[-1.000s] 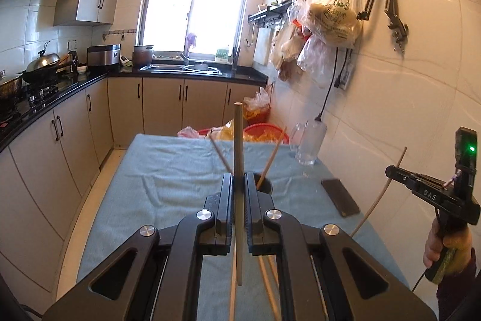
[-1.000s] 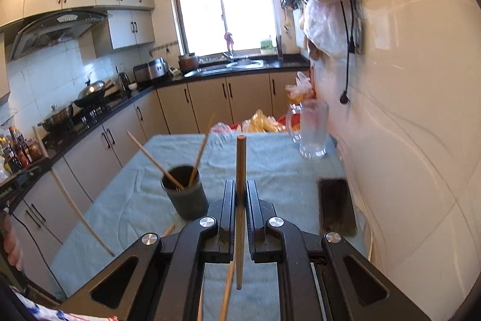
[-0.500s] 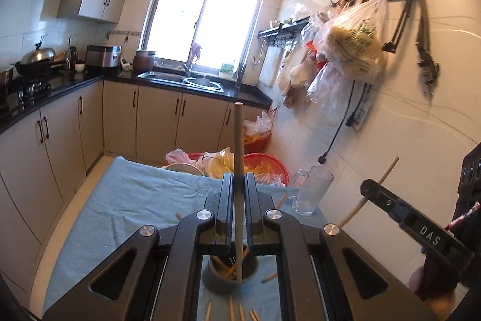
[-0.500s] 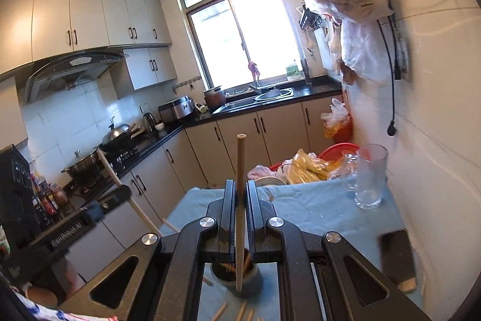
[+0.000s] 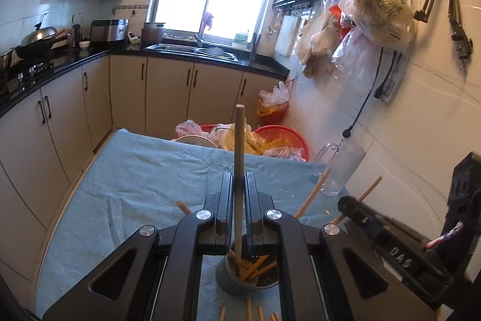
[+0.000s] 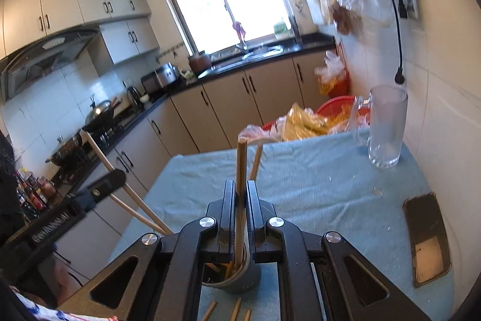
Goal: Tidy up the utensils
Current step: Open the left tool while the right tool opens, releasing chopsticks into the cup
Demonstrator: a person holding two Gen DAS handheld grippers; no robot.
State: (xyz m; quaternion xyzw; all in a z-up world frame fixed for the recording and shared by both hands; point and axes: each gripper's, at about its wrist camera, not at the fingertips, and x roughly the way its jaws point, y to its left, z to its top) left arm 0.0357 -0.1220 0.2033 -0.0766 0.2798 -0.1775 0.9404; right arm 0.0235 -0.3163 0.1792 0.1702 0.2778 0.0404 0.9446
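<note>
A: Left wrist view: your left gripper (image 5: 239,194) pinches one chopstick (image 5: 239,140) upright, its long axis near vertical, lower tip already inside the grey cup (image 5: 245,279) directly beneath the jaws.

B: And the right?

A: Right gripper (image 6: 240,200) clamps a second chopstick (image 6: 241,164) the same way, its tip over that cup (image 6: 237,282) too. Your two hands look about equally near. More sticks lie loose on the blue cloth (image 5: 135,173) in front of the cup. Likely move: straight down, then let go.
</note>
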